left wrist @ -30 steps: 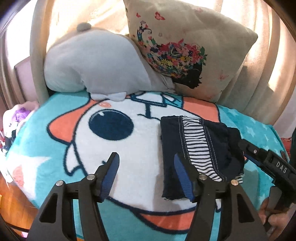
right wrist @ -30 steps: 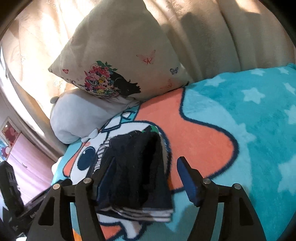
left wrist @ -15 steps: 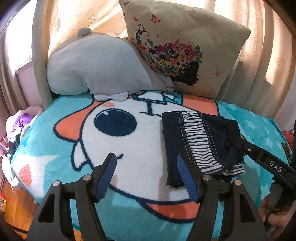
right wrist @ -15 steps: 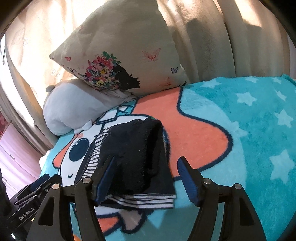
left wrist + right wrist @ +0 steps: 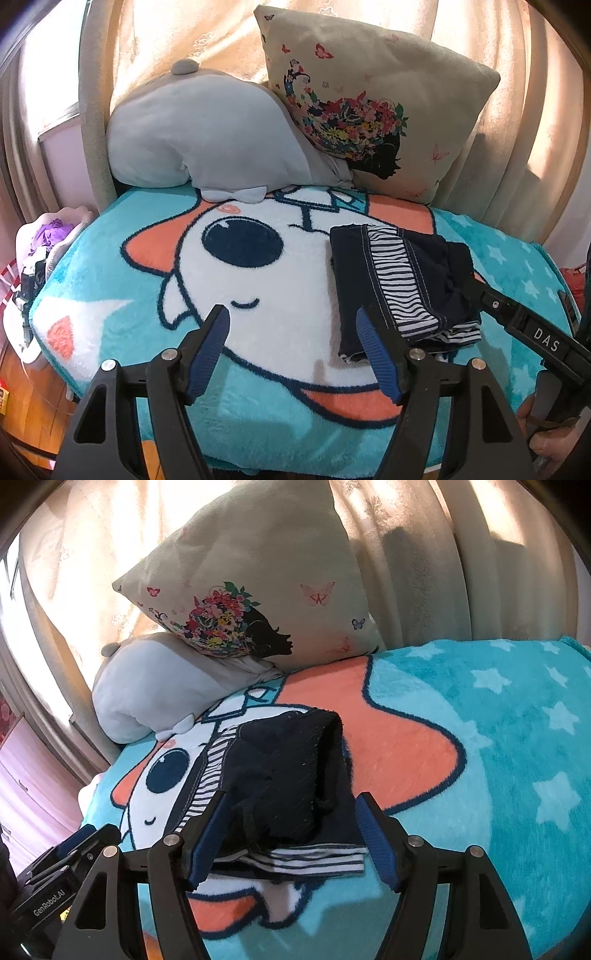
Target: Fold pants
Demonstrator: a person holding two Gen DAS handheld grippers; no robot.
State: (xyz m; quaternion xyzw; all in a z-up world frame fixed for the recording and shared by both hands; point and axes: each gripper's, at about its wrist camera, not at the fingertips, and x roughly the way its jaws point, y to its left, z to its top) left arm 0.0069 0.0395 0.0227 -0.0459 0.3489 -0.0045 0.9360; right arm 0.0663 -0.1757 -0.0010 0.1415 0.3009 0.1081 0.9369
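Folded pants (image 5: 400, 286) on the blanket (image 5: 258, 288) — left gripper (image 5: 291, 332) spread, beside them.

Both tongs are spread wide and hold nothing: the left tongs (image 5: 291, 332) hover above the blanket (image 5: 258, 288), while the right tongs (image 5: 291, 812) straddle the near end of the folded pants (image 5: 288, 760), pads clear of the cloth.
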